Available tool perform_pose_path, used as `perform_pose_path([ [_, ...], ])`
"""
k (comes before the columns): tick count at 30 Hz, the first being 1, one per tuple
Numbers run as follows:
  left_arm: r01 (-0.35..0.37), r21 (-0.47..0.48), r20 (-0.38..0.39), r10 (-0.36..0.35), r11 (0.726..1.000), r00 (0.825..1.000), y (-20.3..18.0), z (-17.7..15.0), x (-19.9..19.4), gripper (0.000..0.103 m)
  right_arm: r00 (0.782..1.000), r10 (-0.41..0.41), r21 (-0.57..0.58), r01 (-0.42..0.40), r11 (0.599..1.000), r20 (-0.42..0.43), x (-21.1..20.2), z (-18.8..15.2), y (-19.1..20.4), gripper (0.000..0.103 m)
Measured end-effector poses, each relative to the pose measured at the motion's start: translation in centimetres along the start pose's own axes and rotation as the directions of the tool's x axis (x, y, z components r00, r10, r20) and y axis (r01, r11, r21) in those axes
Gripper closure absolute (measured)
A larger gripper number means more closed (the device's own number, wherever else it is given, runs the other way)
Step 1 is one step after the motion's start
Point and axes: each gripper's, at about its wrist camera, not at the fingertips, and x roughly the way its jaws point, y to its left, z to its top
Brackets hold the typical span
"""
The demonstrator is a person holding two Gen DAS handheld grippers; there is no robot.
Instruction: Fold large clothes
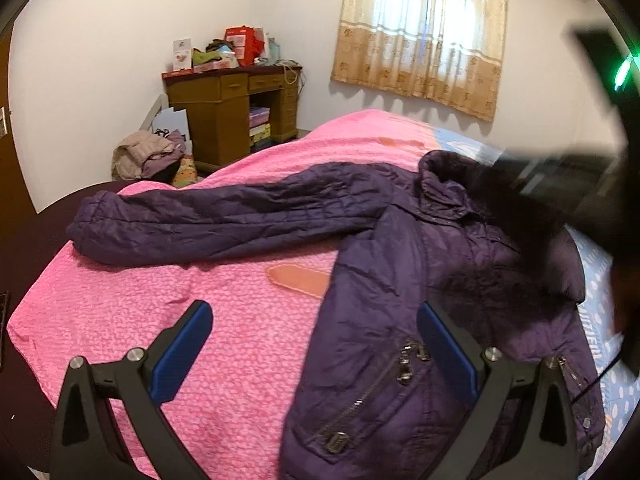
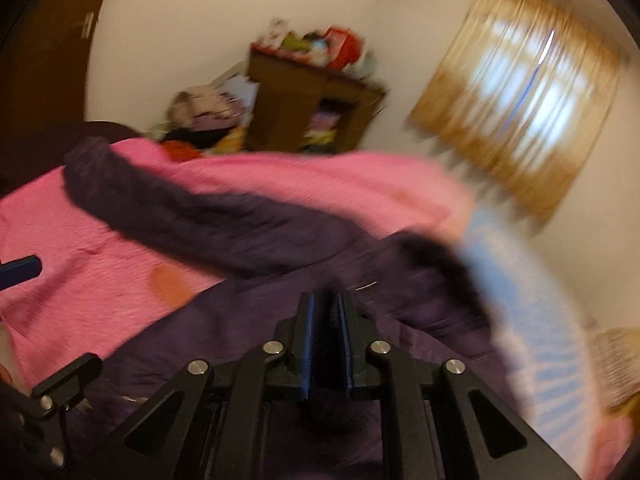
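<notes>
A dark purple padded jacket point(image 1: 400, 280) lies on the pink blanket point(image 1: 200, 320) of a bed. One sleeve point(image 1: 200, 220) stretches out to the left. My left gripper point(image 1: 316, 324) is open and empty, hovering above the jacket's left front edge near the zipped pocket point(image 1: 376, 384). My right gripper point(image 2: 325, 300) is shut on dark purple jacket fabric point(image 2: 326, 360) between its blue pads, over the jacket's body point(image 2: 240, 320). The right wrist view is blurred by motion. The right gripper also shows as a dark blurred shape in the left wrist view point(image 1: 560, 184), over the collar.
A wooden desk point(image 1: 232, 116) piled with boxes stands in the far corner, with a heap of clothes point(image 1: 148, 156) beside it. A curtained window point(image 1: 420, 32) is on the far wall. A blue dotted sheet point(image 1: 616, 360) shows at the bed's right side.
</notes>
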Motion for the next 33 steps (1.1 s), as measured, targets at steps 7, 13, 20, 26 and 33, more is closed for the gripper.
perform_pose_path([
  [7,0.052,0.038,-0.053,-0.050,0.998,0.997,0.6,0.3,1.8,0.000,0.998,0.056,0.120,-0.054,0.991,-0.018,-1.3,-6.6,-1.5,0.034],
  [13,0.199,0.072,-0.144,-0.187,0.977,0.972,-2.8,2.1,5.6,0.006,0.997,0.073,0.384,-0.053,0.922,-0.037,-5.4,-12.7,-7.9,0.033],
  [20,0.386,0.080,-0.303,-0.346,0.919,0.888,-9.1,2.0,10.5,0.022,0.982,0.079,0.587,-0.166,0.792,0.171,-13.0,-18.6,-11.9,0.028],
  [26,0.435,0.083,-0.304,-0.393,0.897,0.868,-11.6,1.5,12.2,0.079,0.975,-0.021,0.623,-0.125,0.772,0.221,-18.9,-22.0,-14.2,0.026],
  [33,0.394,0.158,-0.140,-0.374,0.906,0.917,-8.9,3.7,6.8,0.089,0.978,-0.111,0.707,-0.047,0.706,0.176,-22.5,-25.6,-17.7,0.024],
])
